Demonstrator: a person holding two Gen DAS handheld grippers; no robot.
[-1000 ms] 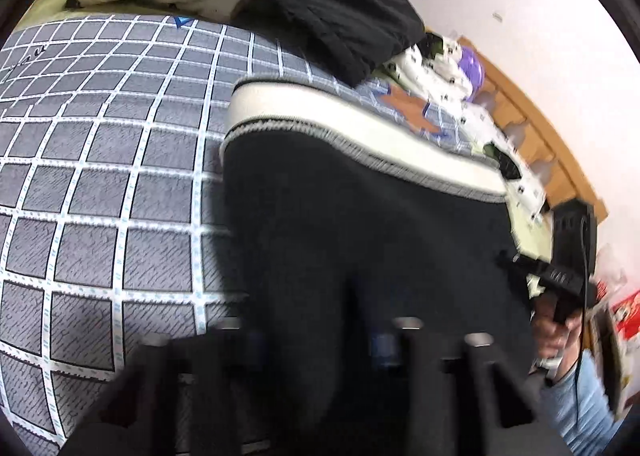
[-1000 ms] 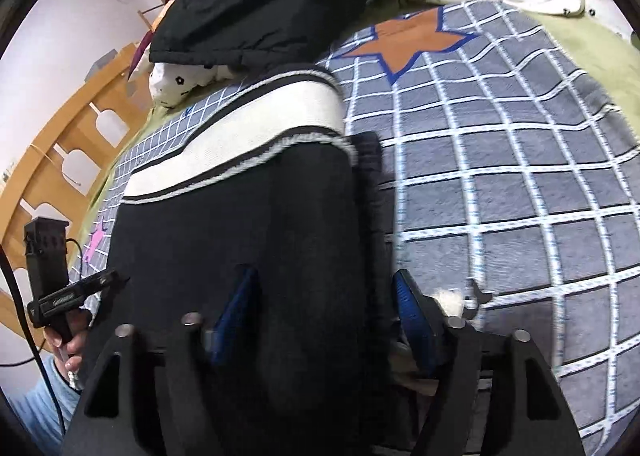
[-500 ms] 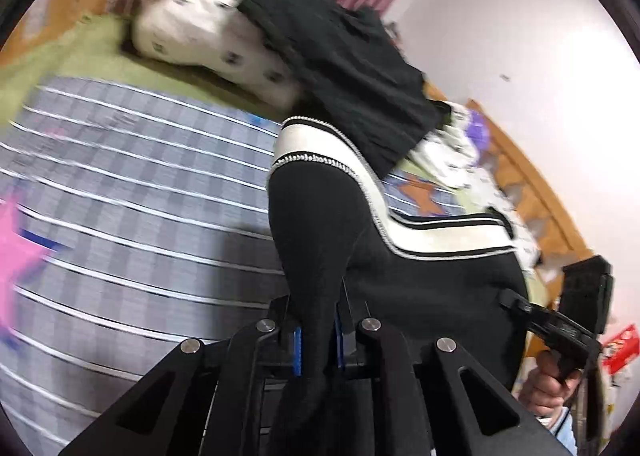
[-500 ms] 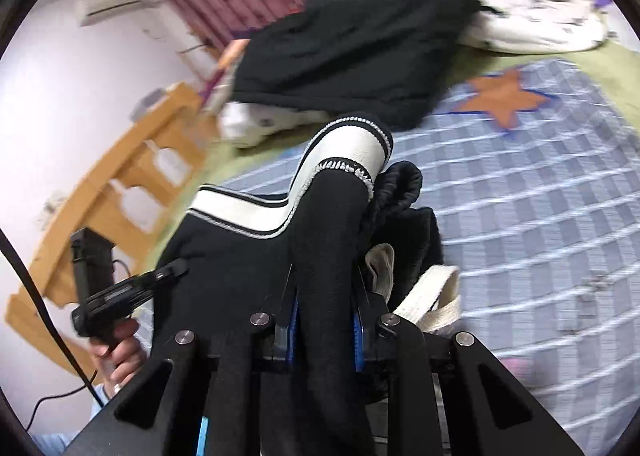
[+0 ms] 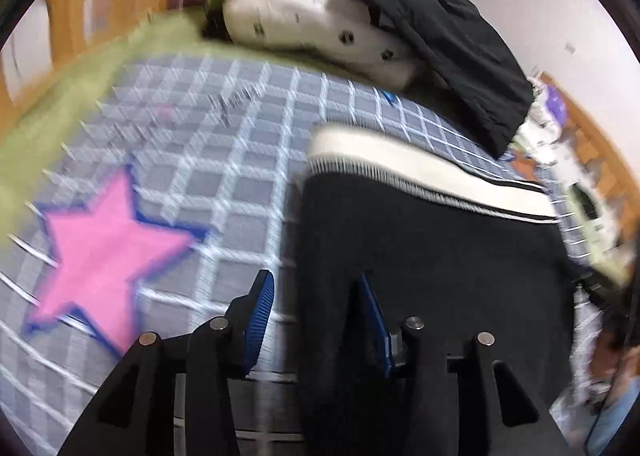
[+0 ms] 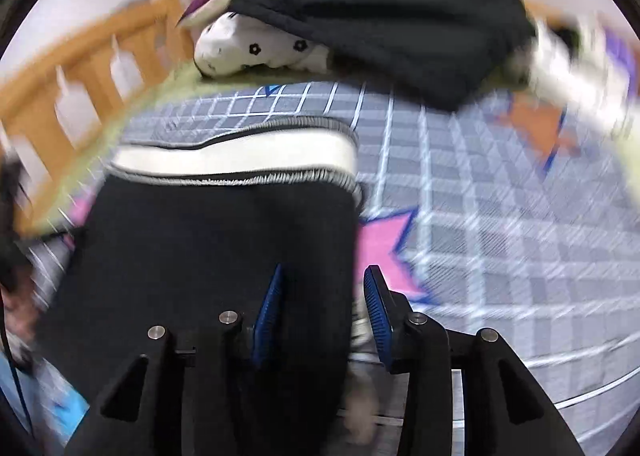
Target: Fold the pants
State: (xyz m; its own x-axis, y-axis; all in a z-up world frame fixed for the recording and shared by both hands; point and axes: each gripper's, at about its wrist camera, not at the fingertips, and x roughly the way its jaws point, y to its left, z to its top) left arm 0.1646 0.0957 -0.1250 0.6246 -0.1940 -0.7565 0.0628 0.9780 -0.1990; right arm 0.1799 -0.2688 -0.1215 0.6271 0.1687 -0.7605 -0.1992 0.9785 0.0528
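Left gripper (image 5: 316, 312): black frame, silver screw heads, ribbed blue pads on fingers (image 5: 260, 312). Right gripper (image 6: 326, 310): identical. Light-blue sleeve (image 6: 60, 412).

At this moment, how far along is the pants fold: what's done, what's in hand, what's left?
Done: the black pants lie doubled on the checked bedspread, the white waistband at the far end. In hand: the left gripper and right gripper have just been opening, pads apart, each straddling a side edge of the cloth without pinching it. Left: whether another fold follows can't be told; the lower part is hidden.
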